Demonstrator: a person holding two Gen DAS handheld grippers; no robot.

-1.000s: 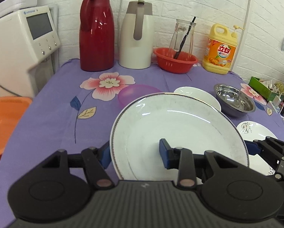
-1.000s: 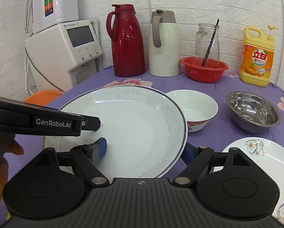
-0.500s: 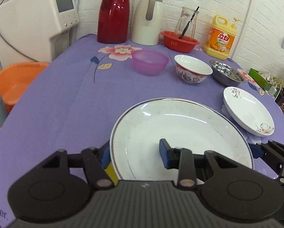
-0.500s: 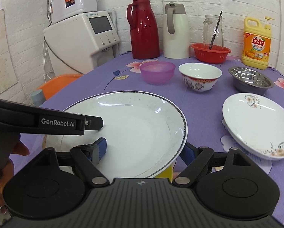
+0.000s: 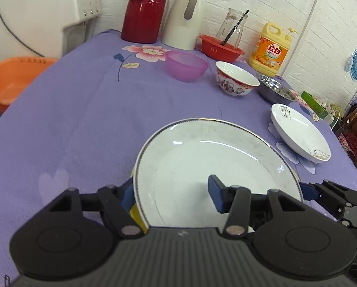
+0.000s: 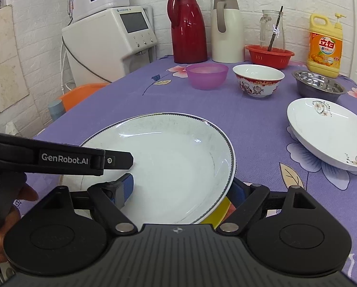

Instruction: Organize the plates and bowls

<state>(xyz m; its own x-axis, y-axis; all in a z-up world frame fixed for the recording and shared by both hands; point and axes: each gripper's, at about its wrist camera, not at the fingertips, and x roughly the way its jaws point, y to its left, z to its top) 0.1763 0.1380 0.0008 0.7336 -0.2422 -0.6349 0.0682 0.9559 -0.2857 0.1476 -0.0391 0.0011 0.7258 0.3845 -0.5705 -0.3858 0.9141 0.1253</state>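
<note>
Two grippers, one big plate, above a purple table.

Left view: my left gripper (image 5: pixel 171 192) pinches the big plate's (image 5: pixel 216 157) left rim, one finger under, one inside; bowls and a smaller plate (image 5: pixel 300 132) stand beyond. Right view: my right gripper (image 6: pixel 181 189) clamps the opposite rim of the big plate (image 6: pixel 169 165). If either hand tilts or lets go early, I judge it could slip and chip.

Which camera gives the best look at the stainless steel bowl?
The right wrist view: the steel bowl shows whole there, rim and inside, behind the flowered plate. In the left wrist view the steel bowl sits far off near the edge, squashed, partly behind the patterned bowl.
</note>
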